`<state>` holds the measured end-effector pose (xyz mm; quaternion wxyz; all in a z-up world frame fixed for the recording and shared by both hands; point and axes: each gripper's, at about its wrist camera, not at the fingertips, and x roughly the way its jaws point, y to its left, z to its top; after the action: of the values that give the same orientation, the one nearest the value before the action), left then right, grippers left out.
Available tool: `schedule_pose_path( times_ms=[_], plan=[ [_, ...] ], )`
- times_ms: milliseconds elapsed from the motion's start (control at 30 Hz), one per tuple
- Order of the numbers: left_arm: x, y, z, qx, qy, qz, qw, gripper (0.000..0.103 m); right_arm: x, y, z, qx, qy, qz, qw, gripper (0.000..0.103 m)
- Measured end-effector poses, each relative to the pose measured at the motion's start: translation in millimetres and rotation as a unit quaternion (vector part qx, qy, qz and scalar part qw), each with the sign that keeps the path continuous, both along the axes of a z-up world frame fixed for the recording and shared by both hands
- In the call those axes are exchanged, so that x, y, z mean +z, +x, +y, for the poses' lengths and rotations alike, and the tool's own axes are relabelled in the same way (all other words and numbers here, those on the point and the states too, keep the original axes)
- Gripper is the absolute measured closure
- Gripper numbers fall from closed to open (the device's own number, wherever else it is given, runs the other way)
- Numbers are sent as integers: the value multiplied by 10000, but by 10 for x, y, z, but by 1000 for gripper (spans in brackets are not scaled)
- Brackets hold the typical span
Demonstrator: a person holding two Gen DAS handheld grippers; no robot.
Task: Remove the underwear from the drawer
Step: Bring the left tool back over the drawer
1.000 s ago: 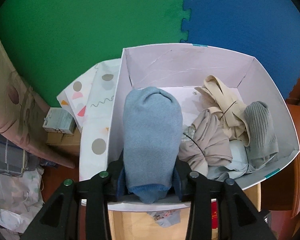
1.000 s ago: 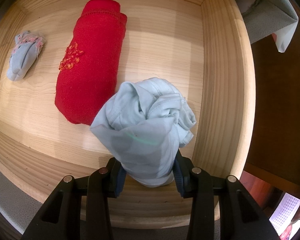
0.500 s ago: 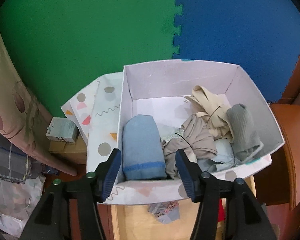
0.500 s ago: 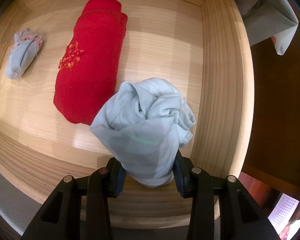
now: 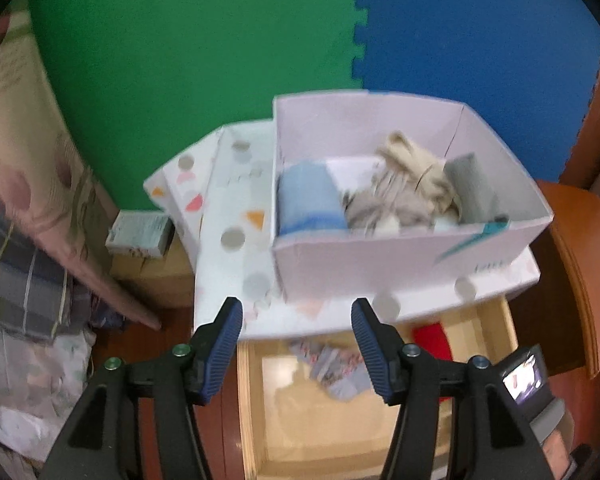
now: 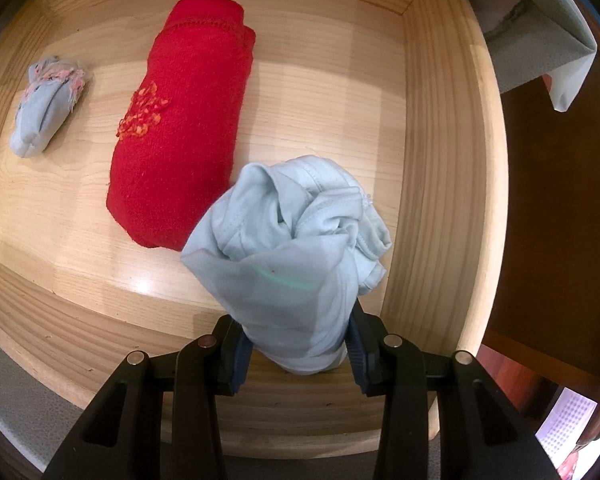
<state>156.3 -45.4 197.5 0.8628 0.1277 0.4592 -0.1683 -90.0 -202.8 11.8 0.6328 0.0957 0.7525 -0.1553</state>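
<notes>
In the right wrist view my right gripper (image 6: 296, 340) is shut on a crumpled pale blue underwear (image 6: 296, 248), held over the wooden drawer (image 6: 436, 160). A rolled red garment (image 6: 180, 128) and a small grey-and-pink bundle (image 6: 46, 110) lie on the drawer's floor. In the left wrist view my left gripper (image 5: 296, 320) stands open with nothing between its fingers, drawn back from the white box (image 5: 380, 264). A folded blue piece (image 5: 310, 204) lies in the box's left side beside beige and grey garments (image 5: 412, 192). The drawer (image 5: 252, 420) shows below the box.
The white box stands on a patterned white lid (image 5: 228, 208). Green and blue foam mats (image 5: 220, 40) cover the floor behind. A pile of bedding (image 5: 20, 200) and a small carton (image 5: 140, 234) are at the left. Dark wooden furniture (image 5: 580, 260) is at the right.
My left gripper let go of the folded blue piece, which now lies in the box, then drew back toward the drawer with its jaws apart. The right gripper has kept still with the pale blue underwear.
</notes>
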Motion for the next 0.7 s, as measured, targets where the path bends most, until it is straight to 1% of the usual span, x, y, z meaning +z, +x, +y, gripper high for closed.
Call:
schedule_pose_path(
  times_ms=[133,200,367,467,600,700],
  plan=[
    [-303,-169,158,215,66,83,9997,45,9,17,-15,-17,-31,-17,10000,66],
    [-495,-233,209,316,117,193,9992,45,11,25,-15,-4,-32,-4,10000,66],
    [-974,-389,223,326,281,447,9981,45,10,50,-7,-43,-34,-7,10000,66],
    [-1229,-476,233,354,377,496,9974,45,9,36,-8,-65,-18,-15,10000,66],
    [-1471,-578,264,347,436,489,9972,45,32,39,-30,-47,-6,-37,10000,66],
    [-1600,-631,315,353,358,559,9972,45,49,20,-44,-47,-12,-70,10000,66]
  ],
)
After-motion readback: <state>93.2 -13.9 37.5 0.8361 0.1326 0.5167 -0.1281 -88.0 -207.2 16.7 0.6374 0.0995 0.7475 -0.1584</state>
